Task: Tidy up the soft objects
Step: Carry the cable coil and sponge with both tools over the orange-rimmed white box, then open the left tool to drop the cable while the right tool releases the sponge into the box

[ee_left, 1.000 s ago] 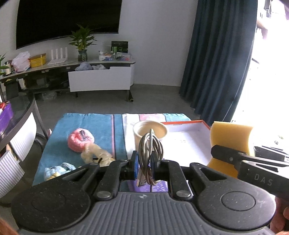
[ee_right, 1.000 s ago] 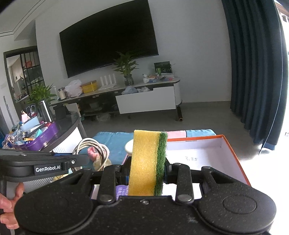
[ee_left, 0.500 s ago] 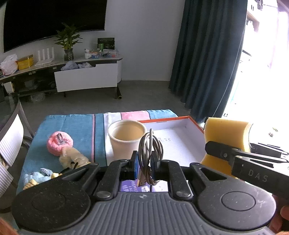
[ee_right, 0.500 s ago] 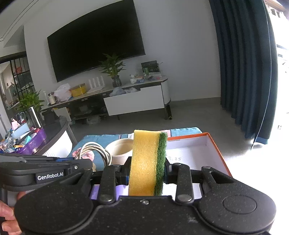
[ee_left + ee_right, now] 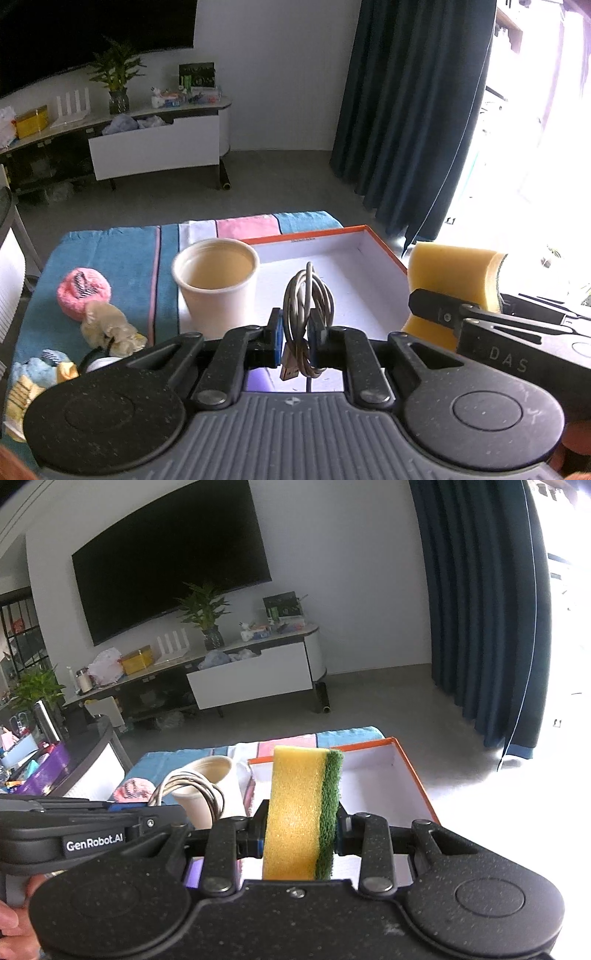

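Note:
My left gripper is shut on a coiled grey USB cable and holds it above the near edge of a white box with an orange rim. My right gripper is shut on a yellow sponge with a green scouring side, held upright over the same box. The sponge also shows at the right of the left wrist view. The cable shows at the left of the right wrist view. A cream paper cup stands left of the box.
A blue striped towel covers the table. On it lie a pink fluffy ball, a beige crumpled item and a blue and yellow soft toy. A dark curtain and a TV cabinet stand beyond.
Both grippers have shifted right and forward with their loads still held. The cup and box now sit closer and more centred in the left wrist view.

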The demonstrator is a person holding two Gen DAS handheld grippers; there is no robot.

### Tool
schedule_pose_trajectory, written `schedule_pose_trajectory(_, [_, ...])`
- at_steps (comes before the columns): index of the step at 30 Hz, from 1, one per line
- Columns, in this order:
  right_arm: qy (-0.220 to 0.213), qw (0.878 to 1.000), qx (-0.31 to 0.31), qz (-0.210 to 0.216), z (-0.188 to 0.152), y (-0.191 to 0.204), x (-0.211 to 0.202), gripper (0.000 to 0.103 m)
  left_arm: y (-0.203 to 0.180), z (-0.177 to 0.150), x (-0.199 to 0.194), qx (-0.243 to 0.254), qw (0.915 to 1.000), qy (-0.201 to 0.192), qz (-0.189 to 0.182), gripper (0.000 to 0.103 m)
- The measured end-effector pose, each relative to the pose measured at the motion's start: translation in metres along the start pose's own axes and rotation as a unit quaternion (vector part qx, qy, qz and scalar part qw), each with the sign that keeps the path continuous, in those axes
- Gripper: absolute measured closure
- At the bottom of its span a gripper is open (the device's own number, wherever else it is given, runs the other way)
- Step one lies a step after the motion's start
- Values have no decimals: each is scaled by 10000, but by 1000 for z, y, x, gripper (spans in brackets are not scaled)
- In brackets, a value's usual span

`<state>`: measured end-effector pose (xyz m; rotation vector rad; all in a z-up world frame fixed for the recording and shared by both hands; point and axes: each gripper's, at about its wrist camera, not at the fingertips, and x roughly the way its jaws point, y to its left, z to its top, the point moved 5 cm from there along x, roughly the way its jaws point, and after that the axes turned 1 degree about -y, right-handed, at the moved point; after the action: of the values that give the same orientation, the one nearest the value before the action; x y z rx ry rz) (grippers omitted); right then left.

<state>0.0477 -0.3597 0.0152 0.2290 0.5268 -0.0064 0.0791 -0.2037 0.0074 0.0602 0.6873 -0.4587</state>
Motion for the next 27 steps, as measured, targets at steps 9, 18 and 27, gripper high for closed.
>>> schedule_pose_trajectory(9, [114,9998,-84,-132,7,-19,18,64,-15,5,20,38,9999,106,29,87])
schedule_pose_trajectory(18, [301,9992,-105,-227,12,-36,43,64,-25,9,38,78,9997,241,41,87])
schedule_pose_trajectory(27, [490,9984,-124,-245,16,-48,66,64,-34,9,56,127,9992,365,44,87])
